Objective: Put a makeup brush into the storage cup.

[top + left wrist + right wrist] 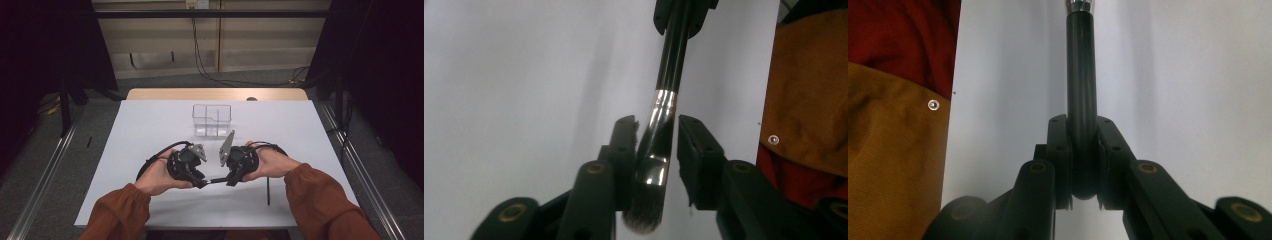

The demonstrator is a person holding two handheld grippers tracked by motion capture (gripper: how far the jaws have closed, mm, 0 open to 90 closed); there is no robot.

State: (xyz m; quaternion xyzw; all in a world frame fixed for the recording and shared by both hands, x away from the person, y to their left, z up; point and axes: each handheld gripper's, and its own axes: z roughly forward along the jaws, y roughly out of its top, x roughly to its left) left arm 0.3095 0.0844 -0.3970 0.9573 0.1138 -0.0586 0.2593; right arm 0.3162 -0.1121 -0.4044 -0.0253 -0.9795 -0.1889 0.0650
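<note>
The slim black makeup brush with a silver ferrule point(663, 120) hangs before the clear plastic divided box point(212, 120); right gripper point(1081, 150) pinches its handle, left gripper point(658, 150) spread: withdraw left straight, unsnagged

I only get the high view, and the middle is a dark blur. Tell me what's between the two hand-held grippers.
Observer: A black makeup brush, clear in the left gripper view.
Operator: Report the right hand-held gripper's grip.
Observer: The right hand-held gripper is shut on the rounded end of the brush's handle.
Operator: Now the left one.
Observer: The left hand-held gripper is open around the brush's shiny collar, with a gap beside one jaw.
</note>
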